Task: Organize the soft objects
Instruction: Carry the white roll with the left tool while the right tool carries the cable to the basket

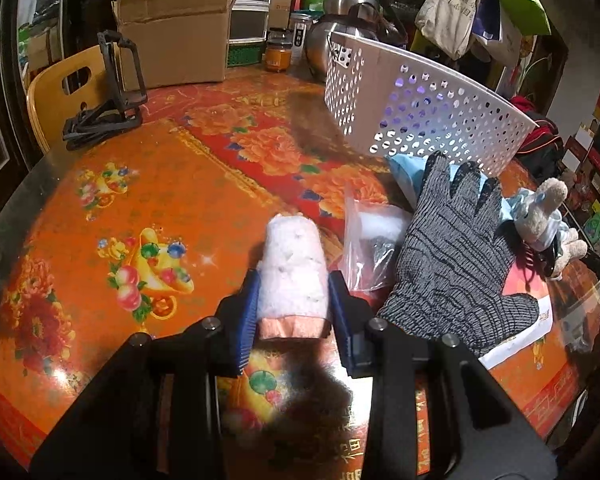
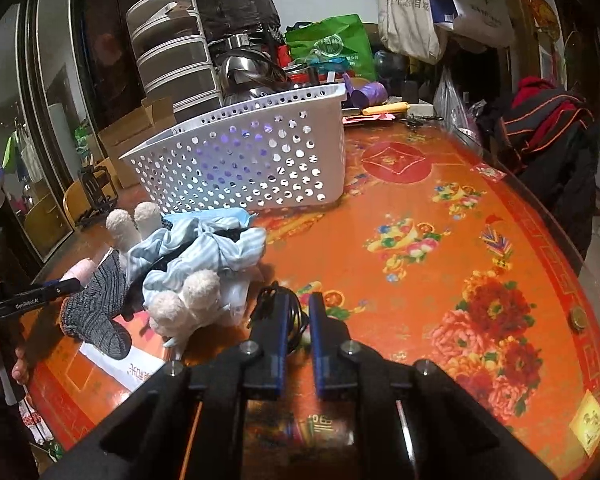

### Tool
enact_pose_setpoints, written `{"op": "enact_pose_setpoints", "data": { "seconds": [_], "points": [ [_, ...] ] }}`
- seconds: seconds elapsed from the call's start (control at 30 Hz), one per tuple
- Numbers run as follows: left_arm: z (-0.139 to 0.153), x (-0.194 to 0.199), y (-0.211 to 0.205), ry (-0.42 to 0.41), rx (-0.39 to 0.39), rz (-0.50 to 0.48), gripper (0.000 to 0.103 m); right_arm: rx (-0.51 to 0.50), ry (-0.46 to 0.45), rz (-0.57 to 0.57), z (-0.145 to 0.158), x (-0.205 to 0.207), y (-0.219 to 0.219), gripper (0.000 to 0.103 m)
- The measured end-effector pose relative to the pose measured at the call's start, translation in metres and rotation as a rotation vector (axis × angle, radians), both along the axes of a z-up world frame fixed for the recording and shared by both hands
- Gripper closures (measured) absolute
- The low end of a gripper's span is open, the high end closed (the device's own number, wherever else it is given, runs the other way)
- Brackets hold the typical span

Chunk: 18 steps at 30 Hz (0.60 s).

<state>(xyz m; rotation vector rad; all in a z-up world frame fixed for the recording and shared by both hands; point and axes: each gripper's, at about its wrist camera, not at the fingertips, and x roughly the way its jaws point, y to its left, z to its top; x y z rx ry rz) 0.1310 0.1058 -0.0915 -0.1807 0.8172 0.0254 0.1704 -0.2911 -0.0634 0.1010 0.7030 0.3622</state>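
My left gripper is shut on a rolled white-and-pink fluffy towel, holding it just over the orange flowered table. To its right lie a grey knit glove, a clear plastic bag, a blue cloth and a plush toy in blue striped clothes. A white perforated basket stands behind them. In the right wrist view my right gripper is nearly closed around a black cord; the plush toy, glove and basket are to its left.
A cardboard box, a black folding stand, a jar and steel kettles stand at the table's far side. A wooden chair is at the left edge. A coin and hanging bags are on the right.
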Motion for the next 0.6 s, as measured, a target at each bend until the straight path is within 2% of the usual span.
{"op": "enact_pose_setpoints", "data": {
  "seconds": [0.23, 0.6],
  "points": [
    [0.006, -0.002, -0.004, -0.02, 0.006, 0.009, 0.072, -0.03, -0.032, -0.003, 0.021, 0.001, -0.005, 0.095],
    [0.043, 0.004, -0.013, -0.058, -0.016, 0.011, 0.072, -0.073, -0.068, 0.017, 0.065, 0.016, -0.004, 0.095]
  ]
}}
